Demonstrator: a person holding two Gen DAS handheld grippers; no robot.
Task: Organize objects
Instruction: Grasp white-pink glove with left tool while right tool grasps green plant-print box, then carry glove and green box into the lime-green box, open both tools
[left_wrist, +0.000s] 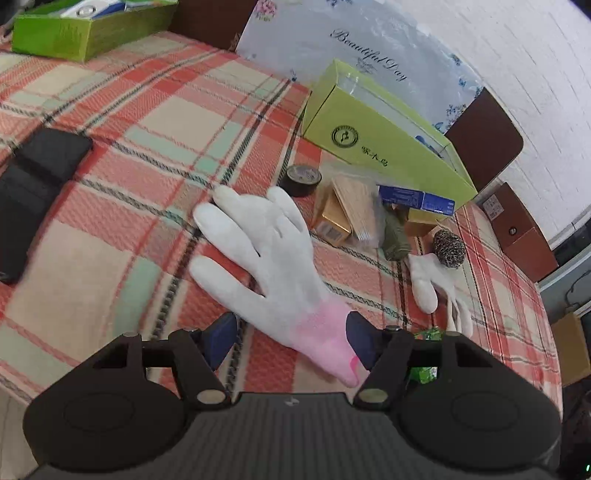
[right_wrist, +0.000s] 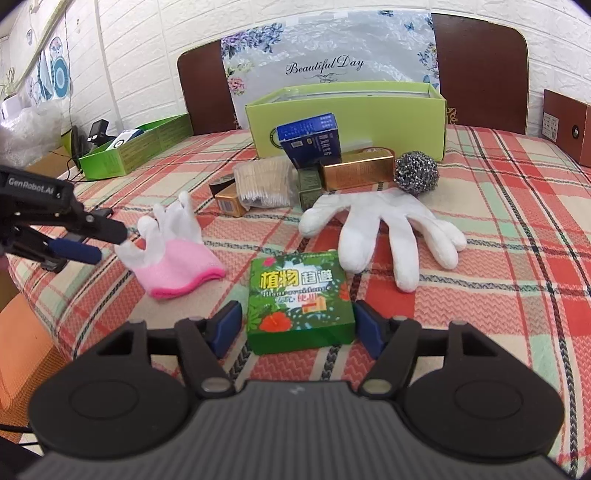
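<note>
We see the left tool (left_wrist: 291, 341) open around the pink-cuffed glove (left_wrist: 273, 258), and the right tool (right_wrist: 297, 326) open, flanking the green box (right_wrist: 297, 301), neither gripped

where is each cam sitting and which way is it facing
Left wrist: on the left gripper, angled down over the pink-cuffed glove; its own open fingers show.
Right wrist: on the right gripper, facing the headboard over the green box; its open fingers and the left gripper show.
Shared: that glove, the white glove, the steel scourer.
</note>
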